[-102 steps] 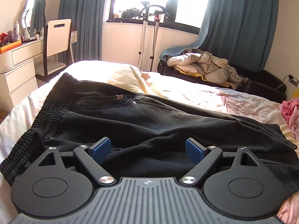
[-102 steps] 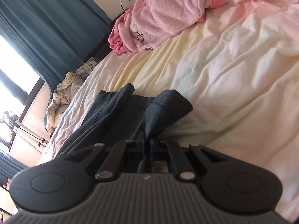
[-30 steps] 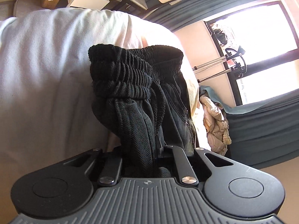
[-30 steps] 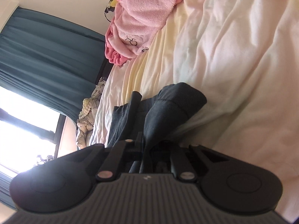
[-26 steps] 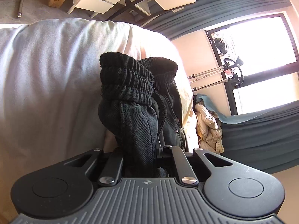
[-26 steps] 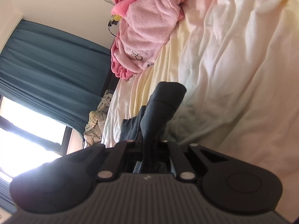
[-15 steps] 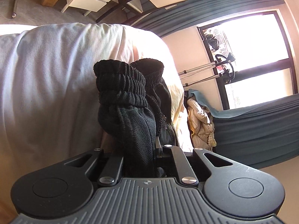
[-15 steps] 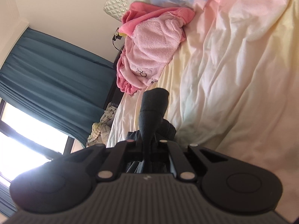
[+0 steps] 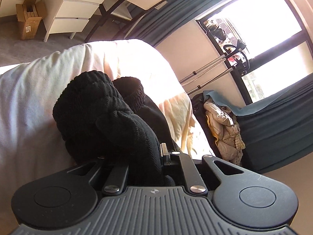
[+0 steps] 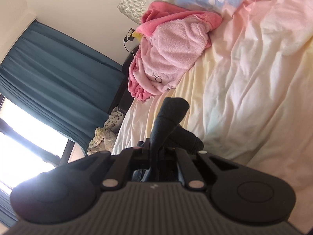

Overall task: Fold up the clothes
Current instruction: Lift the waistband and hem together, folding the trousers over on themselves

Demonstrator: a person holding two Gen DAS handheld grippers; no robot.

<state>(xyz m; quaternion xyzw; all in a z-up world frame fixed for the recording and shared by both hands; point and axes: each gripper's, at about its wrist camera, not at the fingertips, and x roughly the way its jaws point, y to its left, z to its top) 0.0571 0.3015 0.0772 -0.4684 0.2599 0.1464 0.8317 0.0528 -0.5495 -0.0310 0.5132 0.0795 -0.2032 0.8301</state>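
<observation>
bed (image 10: 244,90): pale cream-pink sheet, rumpled, fills both views
curtains (image 10: 58,74): teal, beside bright window
pink fleece (image 10: 172,51): heaped near bed's far edge, well apart from right gripper
black trousers (image 9: 101,113): lifted off bed at both ends; ribbed waistband bunched in left view, dark hem (image 10: 170,113) sticking up in right view
left gripper (image 9: 145,156): clamped tight on waistband
right gripper (image 10: 156,154): closed on hem, pads hidden by cloth, probably fully pinched
</observation>
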